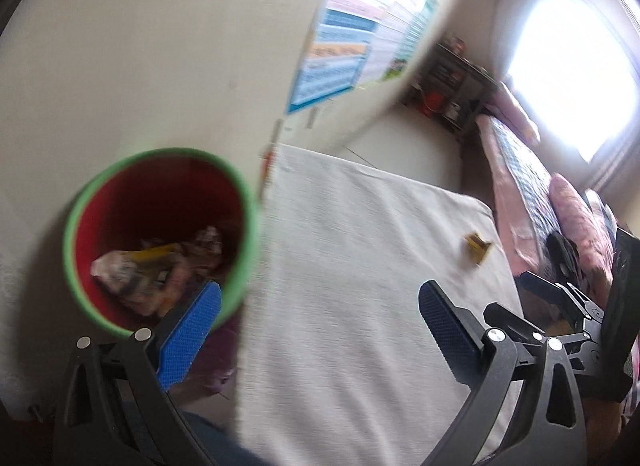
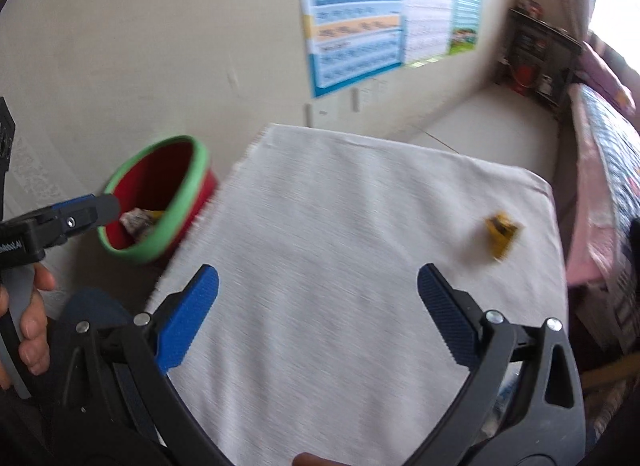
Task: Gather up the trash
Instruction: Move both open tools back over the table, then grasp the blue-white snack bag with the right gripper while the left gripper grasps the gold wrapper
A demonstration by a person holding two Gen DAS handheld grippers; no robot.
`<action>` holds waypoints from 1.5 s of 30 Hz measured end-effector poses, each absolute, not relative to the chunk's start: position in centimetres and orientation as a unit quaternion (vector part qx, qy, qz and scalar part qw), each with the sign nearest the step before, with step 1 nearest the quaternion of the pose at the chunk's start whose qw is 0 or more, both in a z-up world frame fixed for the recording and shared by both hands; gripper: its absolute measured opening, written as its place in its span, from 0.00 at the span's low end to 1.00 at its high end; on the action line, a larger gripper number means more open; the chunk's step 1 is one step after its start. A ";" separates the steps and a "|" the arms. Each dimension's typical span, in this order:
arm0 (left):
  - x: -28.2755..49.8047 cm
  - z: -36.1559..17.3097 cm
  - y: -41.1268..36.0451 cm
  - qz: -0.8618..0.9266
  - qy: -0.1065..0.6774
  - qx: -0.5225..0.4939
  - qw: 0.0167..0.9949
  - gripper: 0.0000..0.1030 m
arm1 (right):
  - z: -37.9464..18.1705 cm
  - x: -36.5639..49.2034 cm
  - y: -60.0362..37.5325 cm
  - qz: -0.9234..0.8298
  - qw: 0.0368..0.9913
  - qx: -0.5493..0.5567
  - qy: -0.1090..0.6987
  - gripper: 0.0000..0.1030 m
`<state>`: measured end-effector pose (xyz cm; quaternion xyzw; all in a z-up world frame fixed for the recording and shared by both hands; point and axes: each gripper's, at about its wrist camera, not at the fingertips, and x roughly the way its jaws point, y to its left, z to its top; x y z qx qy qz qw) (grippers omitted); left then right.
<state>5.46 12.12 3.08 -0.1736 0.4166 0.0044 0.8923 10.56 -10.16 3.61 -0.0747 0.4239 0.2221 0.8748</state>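
A red bin with a green rim stands on the floor left of a white cloth-covered table. Several crumpled wrappers lie inside the bin. A small yellow wrapper lies near the table's right edge. My left gripper is open and empty, its left finger over the bin's rim and its right finger over the cloth. My right gripper hangs open and empty above the cloth, left of and nearer than the yellow wrapper. The left gripper also shows at the left edge of the right wrist view, held by a hand.
A beige wall with coloured posters rises behind the table. A bed with pink bedding runs along the right side. A dark shelf stands in the far corner beside a bright window.
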 end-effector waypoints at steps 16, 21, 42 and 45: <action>9.2 2.2 -0.5 -0.091 0.450 -0.112 0.881 0.92 | -1.3 9.6 -25.7 0.068 0.868 -0.044 0.490 0.95; 10.0 1.6 -2.2 -0.106 0.460 -0.103 0.875 0.92 | -3.4 9.8 -27.8 0.032 0.853 -0.033 0.520 0.95; 16.3 -0.5 -9.5 -0.163 0.492 -0.060 0.853 0.92 | -4.5 13.7 -30.4 0.036 0.836 -0.004 0.548 0.33; 18.1 -0.9 -11.1 -0.172 0.495 -0.060 0.850 0.92 | -4.0 15.2 -31.2 0.034 0.842 -0.001 0.538 0.33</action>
